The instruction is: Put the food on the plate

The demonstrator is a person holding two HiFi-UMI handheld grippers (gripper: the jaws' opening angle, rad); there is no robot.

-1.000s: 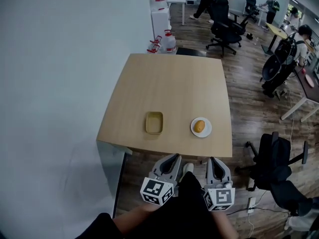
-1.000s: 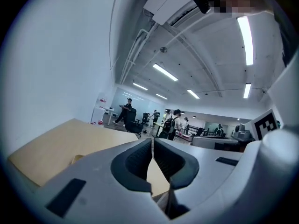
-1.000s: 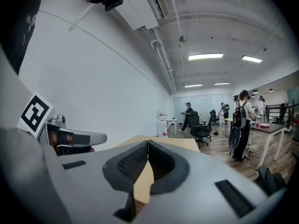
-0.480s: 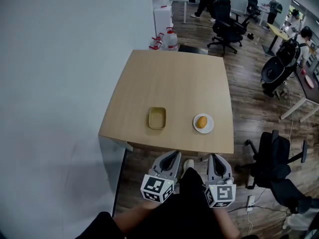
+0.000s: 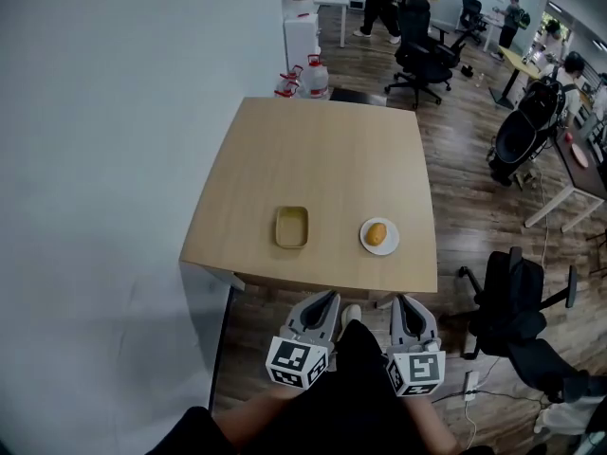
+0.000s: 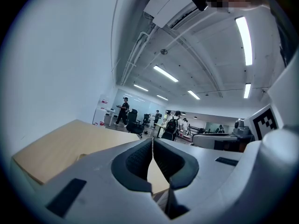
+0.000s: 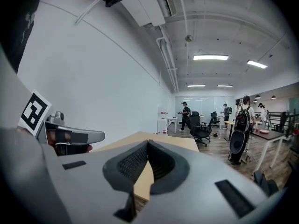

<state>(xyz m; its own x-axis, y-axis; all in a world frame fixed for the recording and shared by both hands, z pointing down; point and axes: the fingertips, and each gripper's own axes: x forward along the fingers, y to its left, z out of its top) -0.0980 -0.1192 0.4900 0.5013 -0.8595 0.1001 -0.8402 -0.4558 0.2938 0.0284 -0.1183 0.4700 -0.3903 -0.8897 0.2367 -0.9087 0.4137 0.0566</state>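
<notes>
A round orange-brown piece of food [image 5: 377,234] lies on a small white plate [image 5: 389,248] near the front right of the light wooden table [image 5: 322,159]. Left of it stands an empty tan rectangular dish [image 5: 291,211]. Both grippers hang below the table's near edge, close to my body and apart from everything on the table. My left gripper [image 5: 322,303] is shut with nothing in it, and its pads meet in the left gripper view [image 6: 152,146]. The same holds for my right gripper [image 5: 407,307], whose pads also touch [image 7: 147,147].
A white wall runs along the table's left side. A black office chair [image 5: 517,301] stands on the wood floor to the right of me. Water jugs [image 5: 311,77], more chairs, desks and several people are beyond the table's far edge.
The head view has shifted slightly, so the table sits a little differently in the picture. Both grippers stay shut in the same low place.
</notes>
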